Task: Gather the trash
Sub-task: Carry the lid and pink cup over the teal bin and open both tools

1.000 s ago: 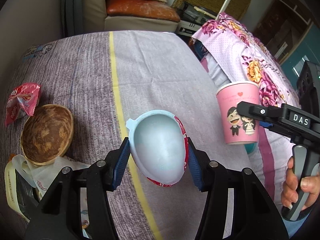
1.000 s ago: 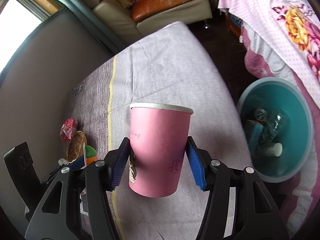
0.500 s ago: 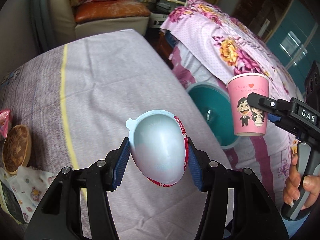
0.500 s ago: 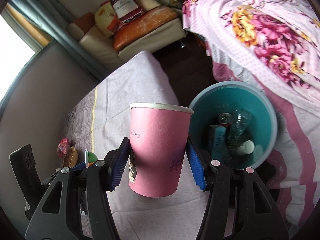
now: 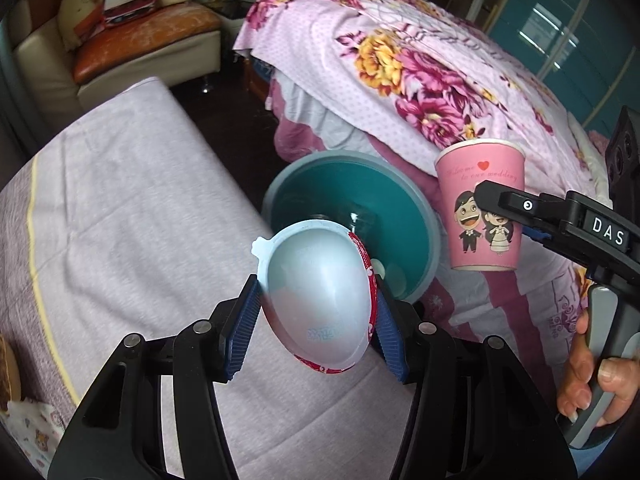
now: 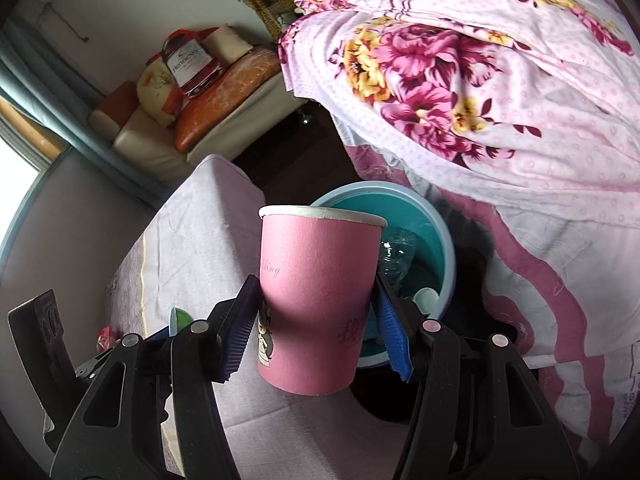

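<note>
Left tool (image 5: pixel 316 312): pads pinch an empty plastic cup (image 5: pixel 318 292), pale inside, red print outside, mouth toward the camera. Right tool (image 6: pixel 316 320): pads pinch an upright pink paper cup (image 6: pixel 318 300) by its sides; nothing visible in it from either view. A hand (image 5: pixel 596 372) grips the right tool's handle.

Change over the last second: both tools have swung sideways off the middle of the desk (image 5: pixel 120 208). The wooden bowl and wrappers have slid almost out of the left view, and the teal bin (image 6: pixel 444 248) on the floor, earlier at the frame edge, now sits just behind both cups. Grips unchanged.

Reading: carry phase nearly over. Both pieces of trash are near the bin rim; neither is clearly over the opening yet. Release comes next.

Bin contents: clear plastic bottle (image 6: pixel 394 256), a white cap or small round item (image 6: pixel 426 298); the rest is hidden behind the cups. Bin stands between the desk and the floral bed (image 6: pixel 480 80).
</note>
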Tool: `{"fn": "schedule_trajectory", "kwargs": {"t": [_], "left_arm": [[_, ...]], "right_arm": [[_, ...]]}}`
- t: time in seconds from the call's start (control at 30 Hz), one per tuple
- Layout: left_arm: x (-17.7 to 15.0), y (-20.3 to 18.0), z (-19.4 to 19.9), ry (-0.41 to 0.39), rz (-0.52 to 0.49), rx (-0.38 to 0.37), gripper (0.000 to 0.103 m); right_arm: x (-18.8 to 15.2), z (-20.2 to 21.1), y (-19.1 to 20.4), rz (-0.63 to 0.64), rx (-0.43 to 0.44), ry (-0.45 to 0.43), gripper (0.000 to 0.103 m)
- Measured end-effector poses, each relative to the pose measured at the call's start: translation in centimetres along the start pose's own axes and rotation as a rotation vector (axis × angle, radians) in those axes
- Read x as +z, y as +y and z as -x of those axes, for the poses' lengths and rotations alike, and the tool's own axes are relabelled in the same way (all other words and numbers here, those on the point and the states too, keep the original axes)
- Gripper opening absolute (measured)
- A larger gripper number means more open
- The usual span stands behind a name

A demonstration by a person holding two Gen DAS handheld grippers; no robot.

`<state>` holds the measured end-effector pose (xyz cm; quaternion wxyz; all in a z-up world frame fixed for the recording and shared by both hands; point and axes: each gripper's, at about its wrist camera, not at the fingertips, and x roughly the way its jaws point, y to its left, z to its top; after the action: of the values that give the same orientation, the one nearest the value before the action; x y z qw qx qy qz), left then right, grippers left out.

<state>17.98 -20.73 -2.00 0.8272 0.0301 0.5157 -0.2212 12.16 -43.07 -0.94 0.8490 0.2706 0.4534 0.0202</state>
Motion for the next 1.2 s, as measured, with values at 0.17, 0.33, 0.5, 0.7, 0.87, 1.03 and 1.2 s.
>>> {"fn": "schedule_trajectory", "kwargs": {"t": [0.17, 0.33, 0.5, 0.7, 0.87, 1.03, 1.2], "left_arm": [[1.0, -1.4, -2.1, 0.030, -0.024, -0.003, 0.055], [1.5, -1.7, -3.7, 0.054, -0.027, -0.002, 0.056], [1.9, -1.5, -4.8, 0.070, -0.027, -0.001, 0.056], [2.4, -1.2, -5.2, 0.072, -0.014, 0.020, 0.066], [2.3, -0.5, -4.4, 0.050, 0.002, 0.051, 0.079], [1.9, 0.5, -3.7, 0.051, 0.018, 0.053, 0.079], [1.0, 1.6, -3.2, 0.058, 0.045, 0.043, 0.084]], "right_arm": [[0.5, -0.3, -1.3, -0.013, -0.013, -0.001, 0.055], [0.8, -1.1, -2.0, -0.022, -0.024, 0.012, 0.055], [1.3, -1.9, -1.9, -0.022, -0.036, 0.018, 0.055], [1.7, -2.3, -1.7, -0.016, -0.051, 0.022, 0.055], [1.8, -2.6, -1.3, -0.012, -0.057, 0.029, 0.056], [1.8, -2.9, -0.9, -0.006, -0.060, 0.036, 0.056], [1.8, -3.3, -0.4, -0.002, -0.070, 0.042, 0.057]]}}
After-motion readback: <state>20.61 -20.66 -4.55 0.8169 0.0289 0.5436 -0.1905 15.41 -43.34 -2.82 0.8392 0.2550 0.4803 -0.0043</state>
